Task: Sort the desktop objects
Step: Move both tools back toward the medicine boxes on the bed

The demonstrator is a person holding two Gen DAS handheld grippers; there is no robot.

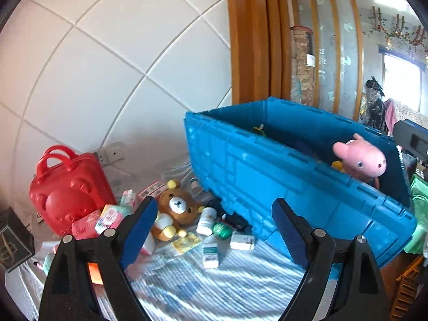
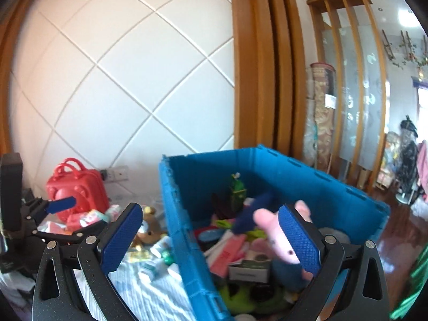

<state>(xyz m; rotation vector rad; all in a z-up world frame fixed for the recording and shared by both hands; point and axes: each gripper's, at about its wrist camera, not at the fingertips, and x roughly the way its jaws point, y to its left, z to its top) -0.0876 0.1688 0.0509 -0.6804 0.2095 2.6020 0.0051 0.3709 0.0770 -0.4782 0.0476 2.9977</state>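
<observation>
The left wrist view is taken low over the striped tablecloth (image 1: 214, 289), facing the tiled wall (image 1: 107, 67), with the blue crate (image 1: 281, 187) seen from outside, near its long side. The right wrist view is set higher and nearer, over the crate's (image 2: 267, 168) near rim, looking down into it. The crate, the pink pig toy (image 1: 361, 157) (image 2: 278, 230), the red case (image 1: 67, 190) (image 2: 77, 187) and the wall are shared by both.

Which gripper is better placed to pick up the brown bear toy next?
Left, probably. The left gripper is open and empty, and the brown bear toy lies just ahead of it on the striped cloth. The right gripper, also open, straddles the wall of the blue crate near the pink pig toy.
</observation>
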